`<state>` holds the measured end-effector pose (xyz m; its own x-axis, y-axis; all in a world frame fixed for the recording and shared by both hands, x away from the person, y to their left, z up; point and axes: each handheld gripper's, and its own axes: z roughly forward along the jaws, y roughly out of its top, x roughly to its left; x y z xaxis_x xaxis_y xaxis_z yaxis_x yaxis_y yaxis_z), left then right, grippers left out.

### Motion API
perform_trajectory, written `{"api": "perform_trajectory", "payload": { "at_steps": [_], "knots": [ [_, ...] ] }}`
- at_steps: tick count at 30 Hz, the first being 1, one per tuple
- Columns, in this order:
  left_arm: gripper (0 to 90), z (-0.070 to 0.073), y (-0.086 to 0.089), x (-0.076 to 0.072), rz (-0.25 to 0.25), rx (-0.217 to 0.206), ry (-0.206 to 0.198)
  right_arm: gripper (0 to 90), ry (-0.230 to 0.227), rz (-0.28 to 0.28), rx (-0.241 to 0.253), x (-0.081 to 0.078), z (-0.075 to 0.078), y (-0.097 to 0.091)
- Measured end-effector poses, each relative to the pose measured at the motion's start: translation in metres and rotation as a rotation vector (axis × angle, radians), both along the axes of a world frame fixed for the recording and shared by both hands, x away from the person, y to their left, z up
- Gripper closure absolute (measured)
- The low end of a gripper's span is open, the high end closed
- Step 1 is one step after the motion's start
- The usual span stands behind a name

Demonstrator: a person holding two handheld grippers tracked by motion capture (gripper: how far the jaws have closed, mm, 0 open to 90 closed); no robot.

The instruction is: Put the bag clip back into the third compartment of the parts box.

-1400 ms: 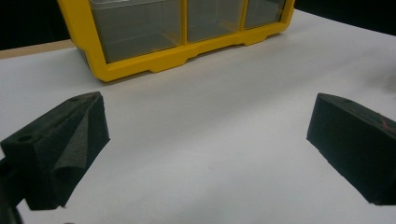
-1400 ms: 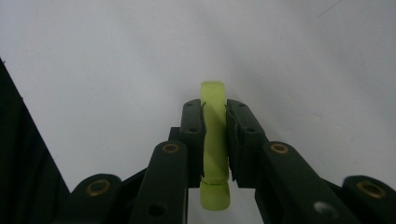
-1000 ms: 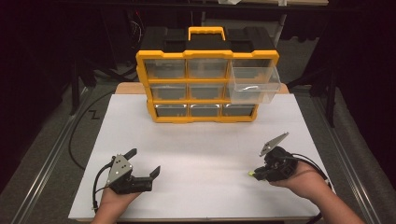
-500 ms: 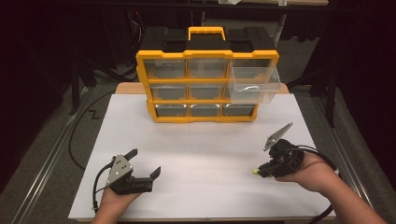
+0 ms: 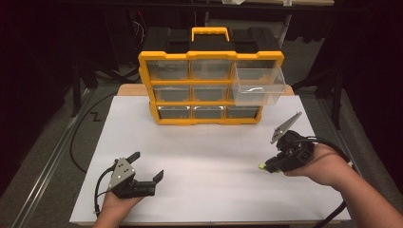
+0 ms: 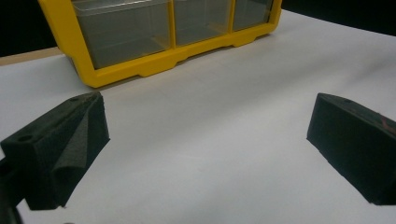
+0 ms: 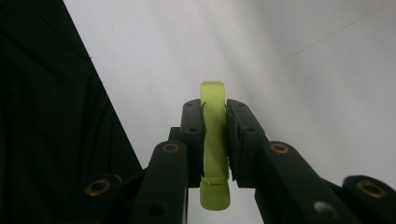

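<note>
Right tongs [image 7: 215, 121] clamped on thin yellow-green piece [image 7: 214, 140], long axis along jaws, tip toward 12 o'clock; left tongs [image 6: 205, 144] wide apart over white desk [image 6: 224, 130]

One yellow-and-black plastic organiser cabinet [image 5: 209, 76] stands at twelve o'clock on one white rectangular table sheet [image 5: 209, 166]. It carries nine clear plastic drawers in three rows of three; eight sit flush and one clear drawer [image 5: 259, 85], at the cabinet's two o'clock corner, juts out. One yellow carry handle [image 5: 210, 32] tops it. Two black hand-held grippers are in play: the left gripper [image 5: 148, 165] at seven o'clock, the right gripper [image 7: 215, 119] at four o'clock. One flat yellow-green plastic strip [image 7: 214, 140] is counted.
</note>
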<state>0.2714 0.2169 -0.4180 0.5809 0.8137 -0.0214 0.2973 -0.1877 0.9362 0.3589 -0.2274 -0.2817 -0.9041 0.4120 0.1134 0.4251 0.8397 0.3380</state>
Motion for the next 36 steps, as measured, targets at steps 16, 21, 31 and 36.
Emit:
{"api": "perform_trajectory", "payload": {
  "at_steps": [16, 21, 31, 36],
  "knots": [
    [0.3, 0.0, -0.001, -0.001, -0.01, -0.007, -0.001, 79.2, -0.049, 0.019, -0.02, 0.008, 0.046, 0.007],
    [0.3, 0.0, -0.001, -0.001, -0.012, -0.01, -0.004, 79.2, -0.061, 0.023, -0.023, 0.01, 0.062, 0.009],
    [0.3, 0.0, -0.001, -0.001, -0.019, -0.008, -0.001, 79.2, -0.07, 0.022, -0.021, 0.015, 0.098, 0.01],
    [0.3, 0.0, -0.001, -0.001, -0.022, -0.007, 0.0, 79.2, -0.08, 0.016, -0.016, 0.018, 0.11, 0.008]
  ]
}}
